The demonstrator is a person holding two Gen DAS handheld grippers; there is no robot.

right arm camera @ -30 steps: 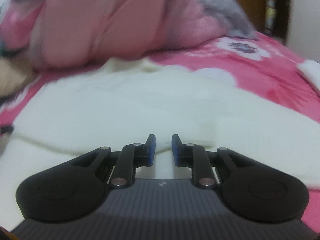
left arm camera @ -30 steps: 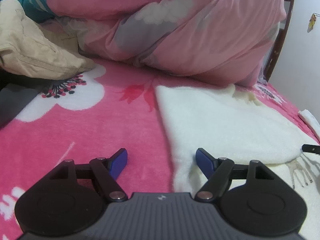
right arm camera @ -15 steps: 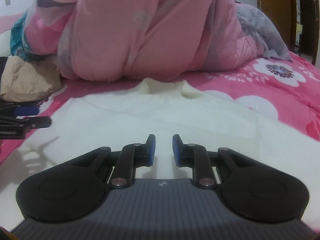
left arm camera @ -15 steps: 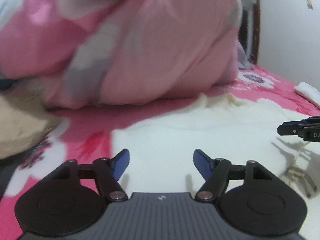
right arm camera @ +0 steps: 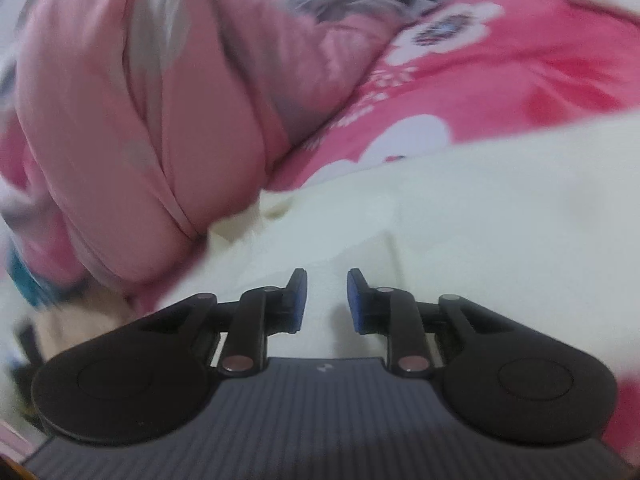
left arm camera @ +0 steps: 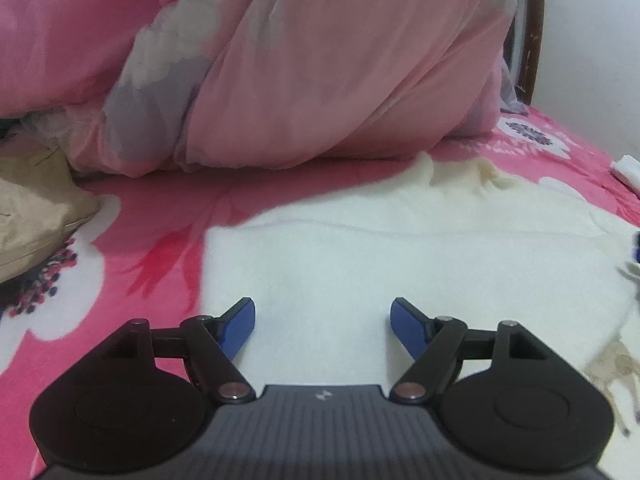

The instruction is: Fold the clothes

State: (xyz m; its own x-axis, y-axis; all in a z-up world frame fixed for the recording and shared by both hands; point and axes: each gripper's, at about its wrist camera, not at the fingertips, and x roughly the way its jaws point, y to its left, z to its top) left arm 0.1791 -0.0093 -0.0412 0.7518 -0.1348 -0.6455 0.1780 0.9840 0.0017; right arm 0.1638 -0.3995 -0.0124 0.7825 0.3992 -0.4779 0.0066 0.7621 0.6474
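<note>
No readable text, numbers or brand names in either wrist view. Only mark: a small pale logo glyph on the ribbed grey housing of the left gripper point(left arm camera: 322, 330) and the right gripper point(right arm camera: 327, 300), no letters I can make out; right view is motion-blurred, so fine print could be lost.
</note>
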